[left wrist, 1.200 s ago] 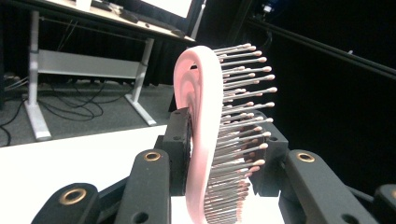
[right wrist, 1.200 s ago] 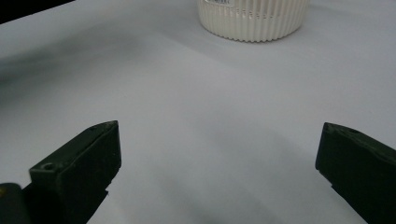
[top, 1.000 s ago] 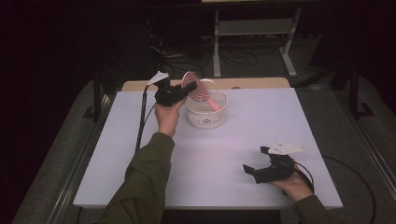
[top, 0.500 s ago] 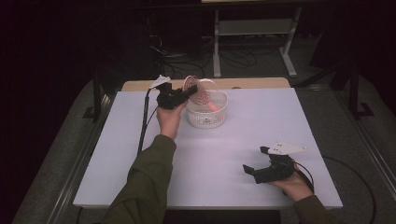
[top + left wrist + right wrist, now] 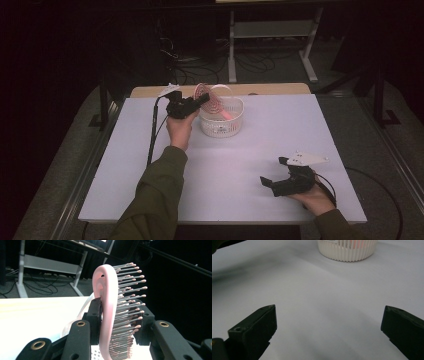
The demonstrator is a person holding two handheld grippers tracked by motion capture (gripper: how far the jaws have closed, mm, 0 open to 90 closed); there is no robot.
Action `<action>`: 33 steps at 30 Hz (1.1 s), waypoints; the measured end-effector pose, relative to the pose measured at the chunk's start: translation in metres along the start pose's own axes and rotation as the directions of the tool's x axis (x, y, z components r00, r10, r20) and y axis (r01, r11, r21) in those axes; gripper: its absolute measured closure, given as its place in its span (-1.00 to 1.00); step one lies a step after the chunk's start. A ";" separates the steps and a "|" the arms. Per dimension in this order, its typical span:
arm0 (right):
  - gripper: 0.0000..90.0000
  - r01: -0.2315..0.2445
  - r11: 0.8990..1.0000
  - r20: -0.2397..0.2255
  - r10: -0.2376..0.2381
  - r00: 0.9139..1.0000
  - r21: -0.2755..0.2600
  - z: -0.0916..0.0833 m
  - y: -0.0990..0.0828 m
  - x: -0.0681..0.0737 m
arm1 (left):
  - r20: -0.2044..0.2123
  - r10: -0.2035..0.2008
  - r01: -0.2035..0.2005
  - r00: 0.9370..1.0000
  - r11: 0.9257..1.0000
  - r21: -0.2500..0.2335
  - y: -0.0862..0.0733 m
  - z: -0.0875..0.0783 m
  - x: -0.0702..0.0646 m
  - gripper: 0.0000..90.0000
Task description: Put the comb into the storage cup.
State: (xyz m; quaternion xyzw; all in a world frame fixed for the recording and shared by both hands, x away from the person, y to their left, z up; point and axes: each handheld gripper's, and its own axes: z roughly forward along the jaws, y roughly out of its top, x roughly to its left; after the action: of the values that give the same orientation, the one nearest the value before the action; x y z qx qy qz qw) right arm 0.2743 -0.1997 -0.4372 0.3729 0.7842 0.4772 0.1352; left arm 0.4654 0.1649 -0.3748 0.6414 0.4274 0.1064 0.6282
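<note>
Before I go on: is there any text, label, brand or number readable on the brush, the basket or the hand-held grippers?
No readable text in any view.
Pink bristle brush, clamped in the left hand-held gripper: no print visible.
White slotted basket: a small dark mark at its upper edge in the right gripper view, too blurred to read.
Right hand-held gripper, jaws open: no lettering visible.

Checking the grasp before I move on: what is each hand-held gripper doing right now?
Left hand-held gripper: closed on the pink hairbrush, above the white basket.
Right hand-held gripper: open, holding nothing, over the table.
</note>
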 end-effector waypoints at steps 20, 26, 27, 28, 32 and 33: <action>-1.00 0.001 1.000 0.000 -0.001 1.000 0.005 0.001 0.000 0.000 | -0.071 0.036 -0.035 0.997 0.999 0.024 -0.004 -0.007 0.011 0.29; -1.00 -0.002 1.000 0.000 0.002 1.000 0.005 0.001 -0.001 0.000 | -0.077 0.032 -0.031 0.997 0.999 0.023 -0.008 -0.009 0.017 0.25; -1.00 -0.001 1.000 0.000 0.001 1.000 0.007 0.001 -0.001 0.000 | -0.077 0.035 -0.033 0.996 0.999 0.023 -0.008 -0.010 0.017 0.24; -1.00 -0.001 1.000 -0.001 0.001 1.000 0.006 0.001 -0.002 0.000 | -0.080 0.042 -0.040 0.996 0.999 0.025 -0.008 -0.010 0.016 0.24; -1.00 -0.001 1.000 -0.004 0.001 1.000 0.007 0.001 -0.002 -0.001 | -0.098 0.050 -0.048 0.994 0.999 0.019 -0.007 -0.010 0.016 0.11; -1.00 -0.002 1.000 -0.006 0.002 1.000 0.002 0.001 -0.002 -0.001 | -0.096 0.051 -0.049 0.994 0.999 0.018 -0.007 -0.011 0.016 0.06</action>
State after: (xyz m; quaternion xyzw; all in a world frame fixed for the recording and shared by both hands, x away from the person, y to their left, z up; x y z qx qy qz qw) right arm 0.2745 -0.2006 -0.4393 0.3721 0.7847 0.4777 0.1321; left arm 0.4653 0.1825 -0.3855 0.6509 0.4418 0.1498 0.5989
